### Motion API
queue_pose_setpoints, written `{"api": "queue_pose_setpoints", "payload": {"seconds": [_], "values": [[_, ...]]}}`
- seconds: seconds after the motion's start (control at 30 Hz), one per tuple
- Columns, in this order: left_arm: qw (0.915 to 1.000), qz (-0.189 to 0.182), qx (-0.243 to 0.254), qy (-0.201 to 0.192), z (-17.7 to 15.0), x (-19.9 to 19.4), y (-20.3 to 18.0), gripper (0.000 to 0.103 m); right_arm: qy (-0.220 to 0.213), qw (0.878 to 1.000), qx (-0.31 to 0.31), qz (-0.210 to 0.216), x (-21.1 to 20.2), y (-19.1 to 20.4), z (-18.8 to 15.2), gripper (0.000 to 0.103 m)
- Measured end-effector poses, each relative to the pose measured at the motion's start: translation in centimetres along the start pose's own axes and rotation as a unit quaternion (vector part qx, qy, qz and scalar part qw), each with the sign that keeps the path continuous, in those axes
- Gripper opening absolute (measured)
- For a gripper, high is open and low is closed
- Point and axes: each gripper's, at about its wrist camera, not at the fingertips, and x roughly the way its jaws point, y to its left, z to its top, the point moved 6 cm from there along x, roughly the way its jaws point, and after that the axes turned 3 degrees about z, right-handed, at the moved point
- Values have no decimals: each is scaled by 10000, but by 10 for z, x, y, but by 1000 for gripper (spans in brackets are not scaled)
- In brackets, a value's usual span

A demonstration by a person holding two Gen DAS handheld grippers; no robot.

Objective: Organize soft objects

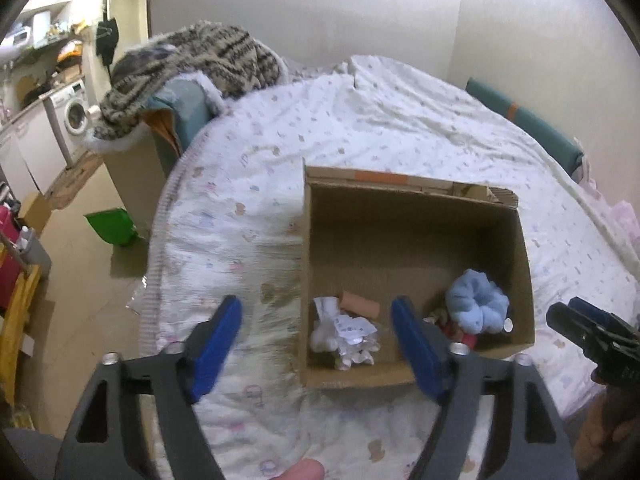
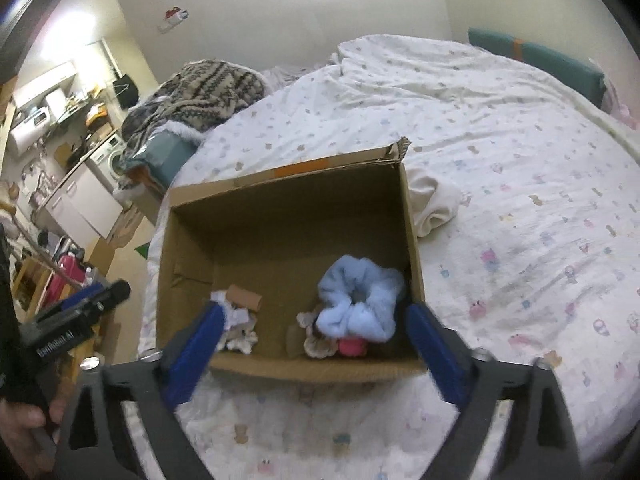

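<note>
An open cardboard box (image 1: 400, 200) (image 2: 280, 184) sits on the bed. Inside lie a light blue fluffy scrunchie (image 1: 478, 304) (image 2: 360, 300), a white crumpled cloth bundle (image 1: 344, 334) (image 2: 236, 326), a tan roll (image 1: 360, 304) (image 2: 244, 296), a beige frilly piece (image 2: 316, 338) and something pink (image 2: 352, 348). A cream rolled cloth (image 2: 434, 204) lies on the bed just right of the box. My left gripper (image 1: 316, 320) is open and empty above the box's near left corner. My right gripper (image 2: 314, 328) is open and empty over the box's near edge; it also shows in the left wrist view (image 1: 572, 320).
The bed has a white patterned duvet (image 1: 400, 120) (image 2: 520, 160). A striped knit blanket (image 1: 192, 64) (image 2: 200, 84) is piled at its far left. A teal cushion (image 1: 524, 120) (image 2: 536, 58) lies by the wall. On the floor at left are a green bin (image 1: 110, 226), a washing machine (image 1: 74, 114) and clutter.
</note>
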Motion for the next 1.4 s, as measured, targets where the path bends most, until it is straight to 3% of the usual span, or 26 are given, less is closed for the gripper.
{"api": "queue_pose_setpoints", "payload": {"seconds": [0.13, 0.33, 0.43, 0.93, 1.4], "values": [[9998, 47, 42, -186, -13, -25, 7, 86, -135, 9998, 100, 142, -11, 8, -12, 103], [9999, 135, -22, -84, -43, -39, 19, 94, -260, 9995, -65, -182, -18, 16, -31, 103], [9995, 243, -74, -166, -52, -47, 25, 102, -298, 9987, -229, -357, -22, 21, -39, 103], [9999, 134, 26, -38, -67, -29, 10, 102, -264, 9951, -446, -847, -11, 21, -54, 103], [9999, 36, 21, -110, -66, -33, 6, 102, -250, 9944, -503, -898, -9, 22, -55, 103]]}}
